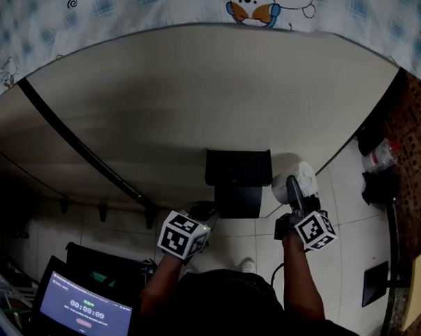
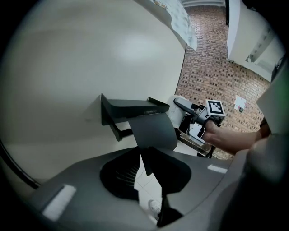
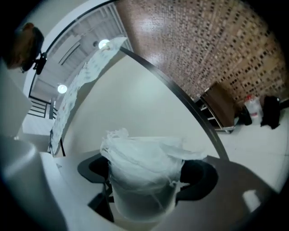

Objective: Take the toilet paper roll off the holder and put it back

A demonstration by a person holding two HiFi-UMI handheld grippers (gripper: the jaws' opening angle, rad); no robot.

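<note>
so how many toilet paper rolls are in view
1: the toilet paper roll is gripped in the right claw, just right of the black holder. No other shows.

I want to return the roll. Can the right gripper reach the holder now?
Probably yes. The right gripper, shut on the toilet paper roll, is just beside the holder, nothing between them; the left gripper holds the flap.

Pale wall [image 1: 165,92] with black holder [image 1: 237,173], left tongs [image 1: 207,211] at its flap, right tongs [image 1: 291,192] gripping toilet paper roll [image 1: 305,176]
</note>
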